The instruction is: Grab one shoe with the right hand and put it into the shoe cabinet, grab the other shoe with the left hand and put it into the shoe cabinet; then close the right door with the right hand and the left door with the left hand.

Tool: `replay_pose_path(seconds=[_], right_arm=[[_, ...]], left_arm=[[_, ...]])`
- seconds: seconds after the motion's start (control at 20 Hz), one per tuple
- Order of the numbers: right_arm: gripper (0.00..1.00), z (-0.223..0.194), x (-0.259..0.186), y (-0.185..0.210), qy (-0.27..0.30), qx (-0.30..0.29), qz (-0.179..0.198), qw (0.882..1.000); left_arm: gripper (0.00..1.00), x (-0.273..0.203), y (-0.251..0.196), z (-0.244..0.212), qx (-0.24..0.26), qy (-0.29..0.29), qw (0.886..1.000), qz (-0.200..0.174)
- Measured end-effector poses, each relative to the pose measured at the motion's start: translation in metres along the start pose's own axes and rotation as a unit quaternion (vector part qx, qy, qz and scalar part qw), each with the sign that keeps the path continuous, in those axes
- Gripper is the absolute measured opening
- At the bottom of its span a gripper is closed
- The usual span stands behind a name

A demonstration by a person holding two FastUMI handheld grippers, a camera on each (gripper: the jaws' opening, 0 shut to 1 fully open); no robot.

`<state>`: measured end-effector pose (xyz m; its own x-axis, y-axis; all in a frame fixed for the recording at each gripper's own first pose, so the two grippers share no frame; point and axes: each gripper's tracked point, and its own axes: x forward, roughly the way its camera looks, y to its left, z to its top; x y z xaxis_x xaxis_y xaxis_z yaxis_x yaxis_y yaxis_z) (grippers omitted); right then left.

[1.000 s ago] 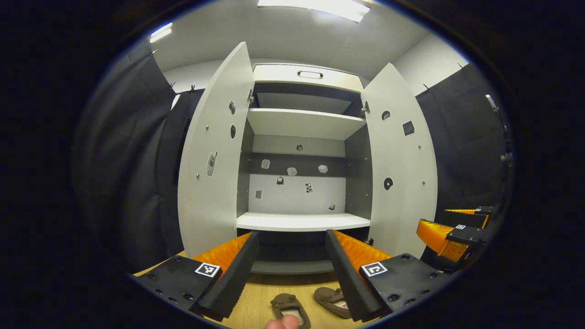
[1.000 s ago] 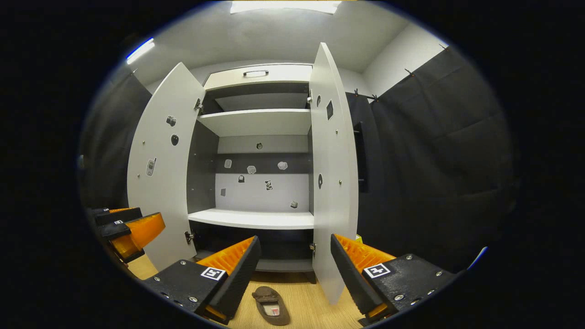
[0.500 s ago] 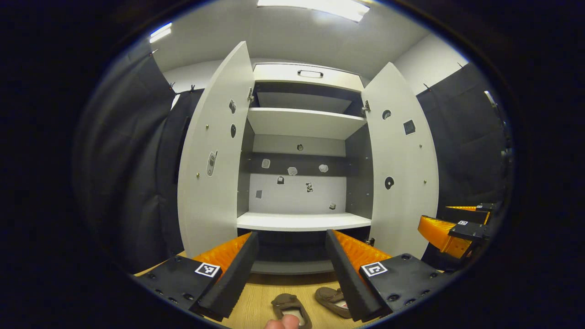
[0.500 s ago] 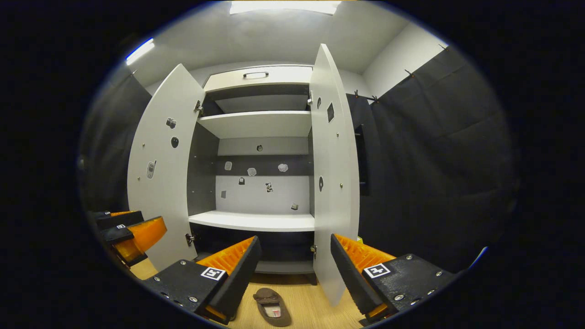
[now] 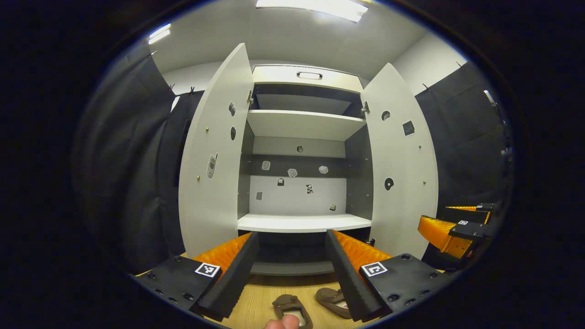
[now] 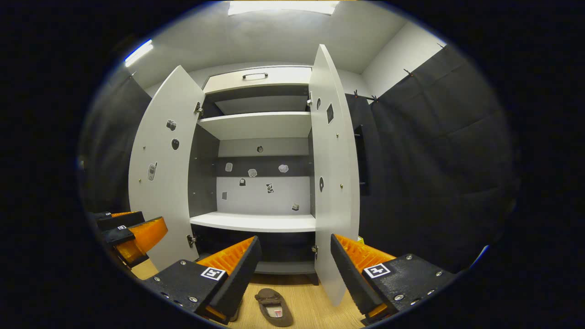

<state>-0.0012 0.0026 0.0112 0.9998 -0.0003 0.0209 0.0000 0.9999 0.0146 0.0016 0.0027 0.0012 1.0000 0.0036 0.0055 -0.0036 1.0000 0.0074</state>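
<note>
While one shoe (image 6: pixel 274 307) lies here, two shoes (image 5: pixel 315 304) show there.

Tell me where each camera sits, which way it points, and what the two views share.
Left gripper view: rides the open left gripper, facing the open white shoe cabinet head-on; two brown shoes lie on the wooden floor below; a fingertip shows; the right gripper is at right.
Right gripper view: rides the open right gripper, further right, facing the cabinet behind its right door; one brown shoe lies below; the left gripper is at left.
Shared: cabinet, doors, floor, shoes.
</note>
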Motion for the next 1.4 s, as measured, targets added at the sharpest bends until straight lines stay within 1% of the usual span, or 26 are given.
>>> replay_pose_path(seconds=[0.05,0.1,0.3,0.5,0.7,0.75,0.8,0.9,1.0,1.05,1.1,1.15,1.25,1.3,1.35,1.4], right_arm=[[0.94,0.002,0.001,0.000,-0.002,-0.002,0.000,1.000],[0.94,0.002,0.000,-0.001,-0.003,-0.003,0.000,1.000],[0.94,0.000,0.003,-0.001,0.001,0.001,0.001,1.000],[0.94,-0.012,0.013,0.003,0.010,-0.002,0.009,1.000],[0.94,-0.049,0.033,0.014,0.035,-0.020,0.028,0.999],[0.94,-0.063,0.039,0.017,0.047,-0.032,0.033,0.998],[0.94,-0.081,0.045,0.019,0.061,-0.046,0.039,0.996],[0.94,-0.120,0.052,0.027,0.097,-0.064,0.060,0.991],[0.94,-0.164,0.059,0.038,0.139,-0.066,0.088,0.984],[0.94,-0.188,0.061,0.040,0.165,-0.068,0.097,0.979],[0.94,-0.211,0.062,0.044,0.186,-0.071,0.106,0.974],[0.95,-0.234,0.063,0.045,0.208,-0.080,0.114,0.968],[0.95,-0.281,0.060,0.046,0.260,-0.099,0.134,0.951],[0.94,-0.305,0.058,0.044,0.294,-0.106,0.142,0.939],[0.93,-0.326,0.054,0.041,0.326,-0.111,0.146,0.927],[0.93,-0.341,0.053,0.037,0.349,-0.112,0.144,0.919]], left_arm=[[0.93,0.000,0.001,-0.001,0.000,0.001,1.000,0.001],[0.96,0.000,0.002,-0.001,0.000,0.002,1.000,0.003],[0.96,-0.002,0.006,0.000,0.000,0.001,1.000,0.009],[0.96,-0.006,0.014,0.003,0.011,0.002,1.000,0.021],[0.96,-0.012,0.027,0.005,0.015,0.002,0.999,0.037],[0.93,-0.014,0.031,0.004,0.016,0.003,0.999,0.041],[0.96,-0.015,0.034,0.005,0.016,0.004,0.999,0.046],[0.96,-0.019,0.042,0.005,0.018,0.004,0.998,0.059],[0.96,-0.021,0.051,0.006,0.017,0.003,0.997,0.073],[0.93,-0.022,0.055,0.006,0.015,0.005,0.997,0.080],[0.93,-0.025,0.058,0.004,0.012,0.006,0.996,0.086],[0.96,-0.027,0.062,0.004,0.009,0.007,0.996,0.092],[0.96,-0.030,0.072,0.002,0.004,0.008,0.994,0.107],[0.96,-0.031,0.077,0.002,0.002,0.008,0.993,0.115],[0.96,-0.033,0.081,0.002,-0.001,0.008,0.992,0.124],[0.96,-0.036,0.085,0.002,-0.002,0.006,0.991,0.132]])
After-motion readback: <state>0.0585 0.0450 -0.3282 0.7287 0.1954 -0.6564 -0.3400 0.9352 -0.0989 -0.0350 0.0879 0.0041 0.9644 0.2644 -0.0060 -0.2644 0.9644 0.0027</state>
